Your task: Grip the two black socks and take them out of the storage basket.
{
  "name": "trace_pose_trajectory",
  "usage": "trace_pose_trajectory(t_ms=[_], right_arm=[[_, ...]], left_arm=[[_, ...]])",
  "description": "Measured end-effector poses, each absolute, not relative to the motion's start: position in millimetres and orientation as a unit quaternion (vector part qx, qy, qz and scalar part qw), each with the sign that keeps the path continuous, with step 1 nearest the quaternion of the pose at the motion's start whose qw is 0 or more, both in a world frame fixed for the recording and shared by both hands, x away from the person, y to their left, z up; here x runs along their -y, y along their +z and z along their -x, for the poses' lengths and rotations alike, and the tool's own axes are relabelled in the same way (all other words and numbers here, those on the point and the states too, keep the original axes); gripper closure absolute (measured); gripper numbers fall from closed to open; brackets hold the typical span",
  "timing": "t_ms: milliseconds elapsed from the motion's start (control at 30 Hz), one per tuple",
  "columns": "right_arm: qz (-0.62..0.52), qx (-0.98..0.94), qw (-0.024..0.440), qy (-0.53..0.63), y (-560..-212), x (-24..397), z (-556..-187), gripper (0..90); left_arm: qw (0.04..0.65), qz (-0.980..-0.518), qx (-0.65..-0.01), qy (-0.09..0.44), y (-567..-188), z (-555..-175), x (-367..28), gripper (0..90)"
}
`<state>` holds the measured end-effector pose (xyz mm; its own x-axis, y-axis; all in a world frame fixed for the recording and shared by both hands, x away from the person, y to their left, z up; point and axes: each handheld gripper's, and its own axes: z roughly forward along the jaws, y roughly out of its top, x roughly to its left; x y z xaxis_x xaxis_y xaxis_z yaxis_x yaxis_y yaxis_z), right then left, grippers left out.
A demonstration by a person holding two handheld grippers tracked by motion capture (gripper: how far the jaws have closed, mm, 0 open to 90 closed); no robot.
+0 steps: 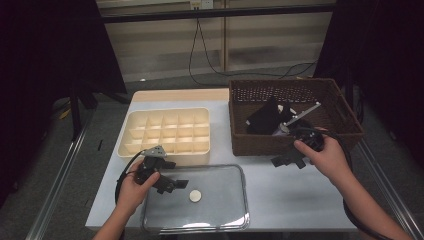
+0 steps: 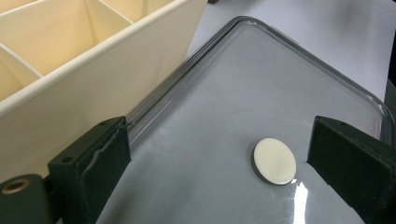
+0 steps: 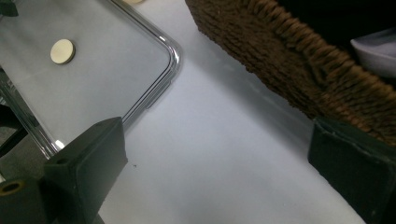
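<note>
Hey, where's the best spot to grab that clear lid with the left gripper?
Probably the round knob at the middle of the clear lid. The lid lies flat on the table, so its rim gives little to pinch. The left gripper stands open beside the knob; come from above, jaws straddling it.

From my seat the dark things heaped in the wicker basket (image 1: 345, 112) are too dim to name, and the basket's front wall hides their lower parts. In the left gripper view the divided cream box (image 2: 93, 70) is cut off by the top and left edges. The clear lid (image 1: 220, 220) on the counter has a near rim I can barely trace at the bottom edge.
</note>
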<state>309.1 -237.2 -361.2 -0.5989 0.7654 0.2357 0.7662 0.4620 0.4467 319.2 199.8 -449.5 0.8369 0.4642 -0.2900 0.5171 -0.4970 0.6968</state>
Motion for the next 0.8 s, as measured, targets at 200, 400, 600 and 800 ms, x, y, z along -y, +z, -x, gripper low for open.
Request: trace_pose_trajectory(t_ms=[200,400,600,800], right_arm=[[0.453,0.852,-0.005,-0.262,-350.4,240.8,-318.0,4.1],[0.456,0.853,-0.015,-0.255,-342.4,242.7,-328.4,4.1],[0.466,0.848,-0.027,-0.251,-336.4,247.1,-340.6,4.1],[0.475,0.845,-0.034,-0.243,-333.2,253.2,-352.8,4.1]], left_arm=[[0.412,-0.865,-0.283,-0.035,-449.7,-318.8,-199.3,5.8],[0.406,-0.87,-0.277,-0.032,-449.7,-318.6,-199.1,5.8],[0.404,-0.872,-0.276,-0.034,-449.7,-317.7,-198.0,5.7],[0.404,-0.873,-0.271,-0.036,-448.6,-316.7,-197.1,5.7]])
